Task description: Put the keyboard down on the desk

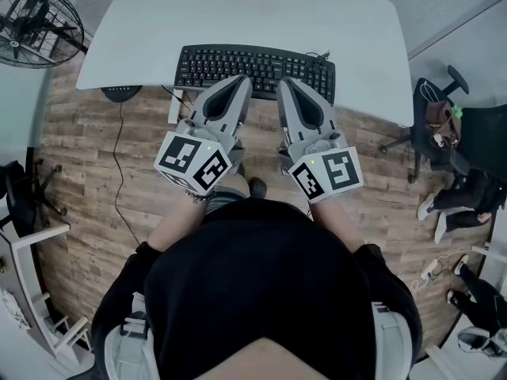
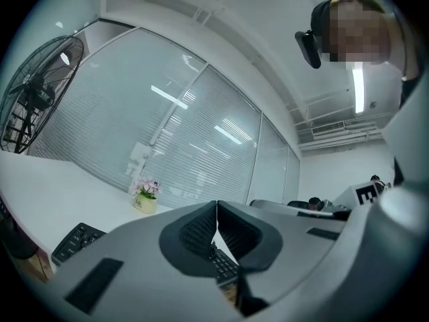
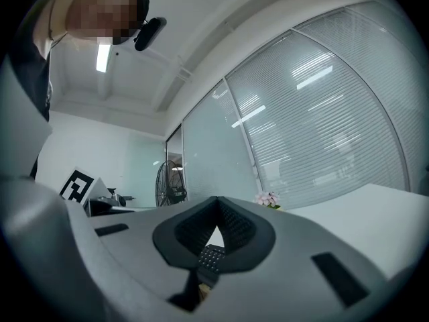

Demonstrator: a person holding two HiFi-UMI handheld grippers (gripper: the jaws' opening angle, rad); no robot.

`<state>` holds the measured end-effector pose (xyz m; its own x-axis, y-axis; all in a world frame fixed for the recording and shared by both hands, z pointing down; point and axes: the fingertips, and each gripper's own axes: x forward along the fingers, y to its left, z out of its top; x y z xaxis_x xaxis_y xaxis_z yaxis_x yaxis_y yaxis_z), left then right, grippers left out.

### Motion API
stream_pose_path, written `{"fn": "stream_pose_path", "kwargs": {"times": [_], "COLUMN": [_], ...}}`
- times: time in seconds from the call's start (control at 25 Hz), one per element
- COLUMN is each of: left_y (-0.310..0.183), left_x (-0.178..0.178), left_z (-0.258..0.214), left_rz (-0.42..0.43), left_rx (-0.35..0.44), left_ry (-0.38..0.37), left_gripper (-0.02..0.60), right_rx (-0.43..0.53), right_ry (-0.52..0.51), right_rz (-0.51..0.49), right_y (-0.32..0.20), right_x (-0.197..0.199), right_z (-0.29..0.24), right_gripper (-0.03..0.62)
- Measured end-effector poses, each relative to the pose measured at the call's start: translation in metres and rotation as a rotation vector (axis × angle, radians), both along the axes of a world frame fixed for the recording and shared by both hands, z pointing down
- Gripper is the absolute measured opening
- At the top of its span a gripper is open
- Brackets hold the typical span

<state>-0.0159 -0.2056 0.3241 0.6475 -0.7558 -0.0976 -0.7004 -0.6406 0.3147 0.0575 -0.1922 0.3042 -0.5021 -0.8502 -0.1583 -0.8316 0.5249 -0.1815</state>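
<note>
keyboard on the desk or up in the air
On the desk: the keyboard lies flat, keys up, at the near edge of the white desk.

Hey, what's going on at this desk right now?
A person at a white desk holds a tool in each hand. The black keyboard lies flat on the desk, close to its front edge. The left tool and the right tool are both shut, with their tips side by side at the keyboard's near edge and nothing clamped between the jaws. The keyboard looks already set down.

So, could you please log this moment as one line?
keyboard: on desk | left gripper: shut | right gripper: shut
</note>
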Motion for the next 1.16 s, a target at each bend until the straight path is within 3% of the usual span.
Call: {"fn": "stream_pose_path", "kwargs": {"times": [1.16], "left_y": [0.001], "left_x": [-0.005], "left_z": [-0.011], "left_rz": [-0.002], "left_rx": [0.040], "left_ry": [0.038], "left_gripper": [0.012], "right_rx": [0.014], "right_ry": [0.009], "right_rz": [-0.034], "right_y": [-0.001], "right_x": [-0.008], "right_z": [-0.005], "right_gripper": [0.003]}}
